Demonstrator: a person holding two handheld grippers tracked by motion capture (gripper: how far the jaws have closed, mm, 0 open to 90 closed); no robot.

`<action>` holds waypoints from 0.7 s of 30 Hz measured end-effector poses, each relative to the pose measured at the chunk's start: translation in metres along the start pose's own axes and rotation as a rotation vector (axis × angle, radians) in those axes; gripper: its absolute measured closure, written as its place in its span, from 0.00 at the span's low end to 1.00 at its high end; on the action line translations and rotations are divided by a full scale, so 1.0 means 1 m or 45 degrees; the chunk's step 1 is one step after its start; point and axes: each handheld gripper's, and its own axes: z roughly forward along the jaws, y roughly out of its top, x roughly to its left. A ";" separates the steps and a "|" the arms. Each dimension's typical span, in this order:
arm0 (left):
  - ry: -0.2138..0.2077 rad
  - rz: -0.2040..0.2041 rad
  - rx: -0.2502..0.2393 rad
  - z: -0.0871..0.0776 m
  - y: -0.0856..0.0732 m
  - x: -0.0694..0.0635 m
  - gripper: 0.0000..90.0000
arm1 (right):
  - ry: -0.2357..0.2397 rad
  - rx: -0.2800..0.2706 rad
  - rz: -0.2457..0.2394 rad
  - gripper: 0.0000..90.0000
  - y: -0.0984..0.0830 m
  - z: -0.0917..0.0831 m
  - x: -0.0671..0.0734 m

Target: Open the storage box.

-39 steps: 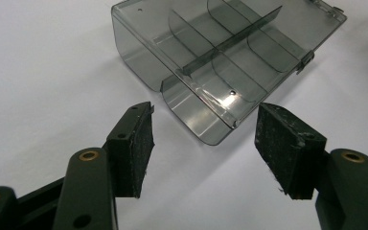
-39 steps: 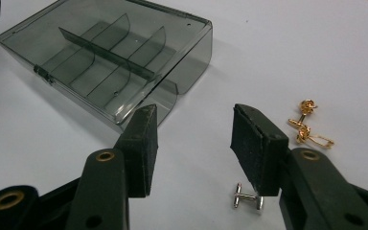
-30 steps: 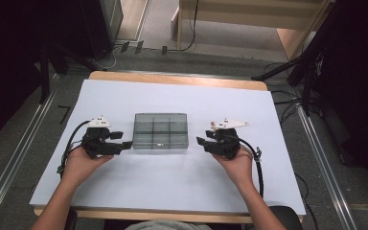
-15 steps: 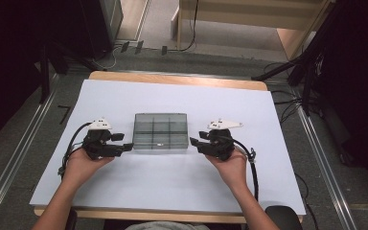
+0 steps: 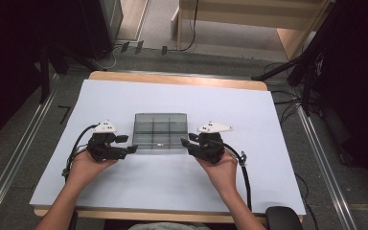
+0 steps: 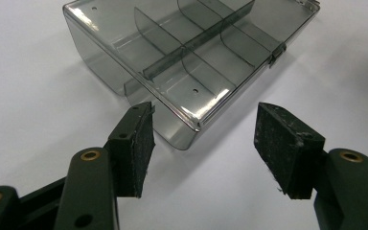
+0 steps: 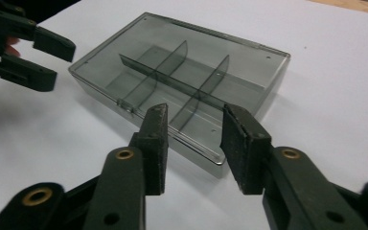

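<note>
Two grippers flanked a closed smoky box on the white table.

The left gripper (image 5: 133,149) sat just beside the box's (image 5: 160,132) near left corner, jaws wide apart with that corner in front of the gap and nothing pressed. The box, clear grey plastic with inner dividers and a small front latch (image 6: 278,49), lay flat near the middle of the table (image 5: 278,143). The right gripper (image 5: 184,142) sat at the near right corner, its jaws having just been closing to a narrower gap around that corner, pads not seen pressing it.
</note>
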 end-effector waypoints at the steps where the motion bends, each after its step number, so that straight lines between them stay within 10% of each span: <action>1: -0.008 -0.005 -0.006 0.000 0.000 0.001 0.45 | 0.005 -0.003 0.010 0.73 0.000 0.001 0.002; 21: -0.009 -0.008 -0.012 0.003 -0.001 0.003 0.46 | 0.048 0.031 0.000 0.79 -0.015 0.029 0.031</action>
